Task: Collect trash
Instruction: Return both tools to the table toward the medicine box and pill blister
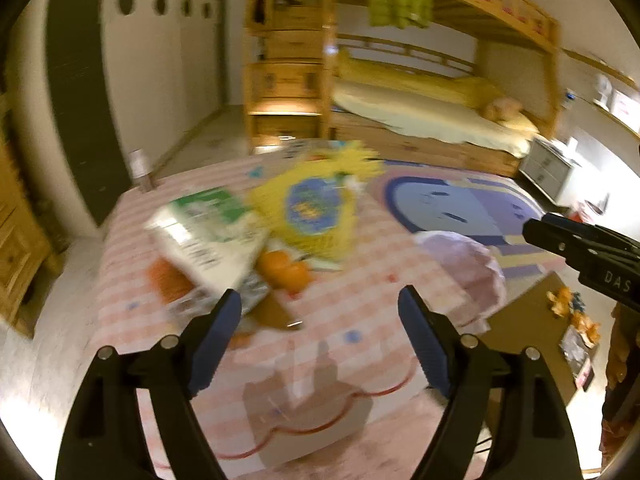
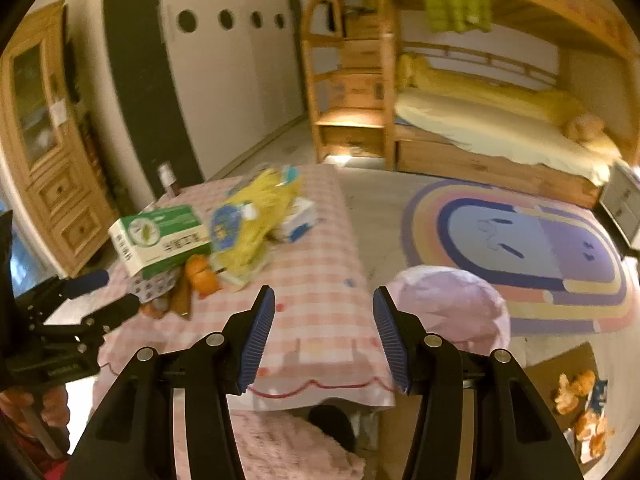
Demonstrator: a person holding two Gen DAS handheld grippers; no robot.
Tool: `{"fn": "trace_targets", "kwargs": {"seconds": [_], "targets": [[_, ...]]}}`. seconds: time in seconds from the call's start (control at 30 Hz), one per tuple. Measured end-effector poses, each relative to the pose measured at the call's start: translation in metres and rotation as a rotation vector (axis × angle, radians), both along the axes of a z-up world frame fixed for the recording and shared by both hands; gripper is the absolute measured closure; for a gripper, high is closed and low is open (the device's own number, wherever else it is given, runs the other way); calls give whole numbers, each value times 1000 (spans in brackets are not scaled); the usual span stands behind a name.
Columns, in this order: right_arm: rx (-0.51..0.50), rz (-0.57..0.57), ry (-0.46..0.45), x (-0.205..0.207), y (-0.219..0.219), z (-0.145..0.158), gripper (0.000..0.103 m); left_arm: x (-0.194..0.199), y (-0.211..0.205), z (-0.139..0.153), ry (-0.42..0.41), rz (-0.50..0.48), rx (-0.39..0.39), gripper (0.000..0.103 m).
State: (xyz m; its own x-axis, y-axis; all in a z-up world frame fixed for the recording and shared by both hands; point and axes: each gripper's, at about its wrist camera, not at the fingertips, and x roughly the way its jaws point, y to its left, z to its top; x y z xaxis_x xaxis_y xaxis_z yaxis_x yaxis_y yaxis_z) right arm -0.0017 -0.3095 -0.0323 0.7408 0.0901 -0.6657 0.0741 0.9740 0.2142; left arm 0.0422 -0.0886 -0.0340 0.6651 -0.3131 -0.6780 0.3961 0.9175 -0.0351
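Both grippers, left gripper (image 1: 320,308) and right gripper (image 2: 324,328), are hovering wide-fingered, gripping nothing, over the checked tablecloth (image 2: 320,264); trash is lying heaped at ten o'clock: green-white box (image 2: 160,236), crinkled yellow bag (image 2: 248,228), orange peel (image 2: 202,274).

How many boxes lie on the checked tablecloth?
2. The green-and-white box lies at the cloth's left side, propped on orange scraps. A smaller white-and-blue box sits further back, partly under the yellow bag. Others may be hidden beneath the pile.

Both grippers — left gripper (image 1: 320,312), right gripper (image 2: 323,316) — agape
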Motion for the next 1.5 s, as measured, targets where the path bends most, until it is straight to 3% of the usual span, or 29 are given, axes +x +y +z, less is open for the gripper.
{"fn": "trace_targets", "kwargs": {"seconds": [0.3, 0.43, 0.8, 0.93, 1.07, 1.5], "targets": [[-16, 158, 36, 34, 66, -14, 47, 10, 84, -17, 22, 208, 6, 24], [-28, 214, 51, 54, 91, -22, 47, 15, 107, -24, 38, 257, -3, 24], [-58, 187, 30, 97, 96, -16, 47, 50, 141, -22, 11, 321, -21, 24], [-66, 178, 34, 103, 94, -16, 47, 74, 143, -20, -11, 296, -29, 26], [-65, 164, 50, 107, 89, -21, 47, 97, 133, -29, -2, 206, -34, 31], [-73, 145, 89, 118, 85, -30, 47, 132, 103, -47, -9, -31, -30, 61]]}}
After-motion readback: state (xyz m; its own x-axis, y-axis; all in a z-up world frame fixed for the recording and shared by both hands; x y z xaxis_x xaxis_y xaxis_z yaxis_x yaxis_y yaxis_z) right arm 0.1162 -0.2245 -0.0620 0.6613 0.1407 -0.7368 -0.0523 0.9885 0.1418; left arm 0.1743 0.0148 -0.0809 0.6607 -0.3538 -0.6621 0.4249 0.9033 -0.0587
